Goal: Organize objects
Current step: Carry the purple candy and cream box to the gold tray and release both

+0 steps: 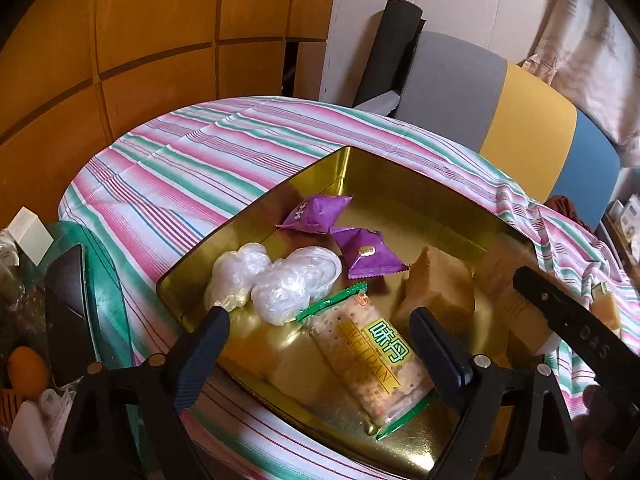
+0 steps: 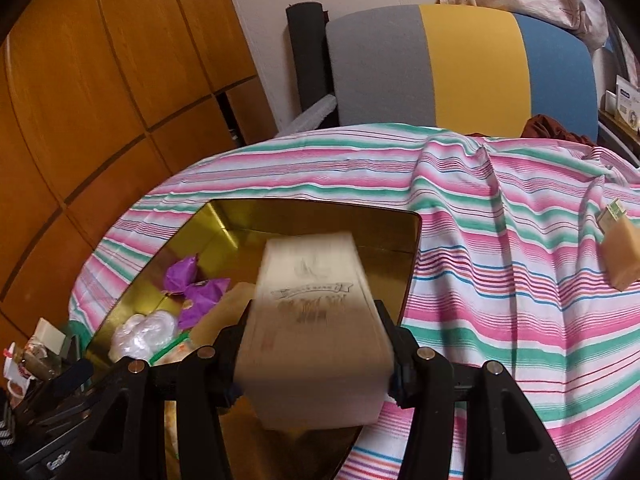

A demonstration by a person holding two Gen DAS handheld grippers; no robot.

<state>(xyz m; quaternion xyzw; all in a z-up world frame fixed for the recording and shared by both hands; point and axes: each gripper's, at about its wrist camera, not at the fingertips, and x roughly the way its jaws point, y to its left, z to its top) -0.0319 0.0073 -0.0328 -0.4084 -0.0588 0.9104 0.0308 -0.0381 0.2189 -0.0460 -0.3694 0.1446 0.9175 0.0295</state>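
Observation:
An open gold tin (image 1: 400, 172) lies on the striped tablecloth (image 1: 180, 168). In it are two purple packets (image 1: 316, 214), two white plastic-wrapped lumps (image 1: 296, 284), a green-edged cracker packet (image 1: 360, 356) and a tan wrapped block (image 1: 436, 284). My left gripper (image 1: 320, 316) stands open low over the tin's near end, and the cracker packet lies between its fingers without touching the pads. My right gripper (image 2: 314, 316) is shut on a pale tan box (image 2: 316, 292), held above the right part of the tin (image 2: 320, 220). One of its fingers (image 1: 560, 312) shows at the right in the left wrist view.
Another tan packet (image 2: 620, 252) lies on the cloth to the right of the tin. A grey, yellow and blue chair back (image 2: 460, 64) stands behind the table. Wooden panels (image 1: 120, 40) line the left. A dark phone (image 1: 68, 312), an orange fruit (image 1: 28, 368) and bottles crowd the left edge.

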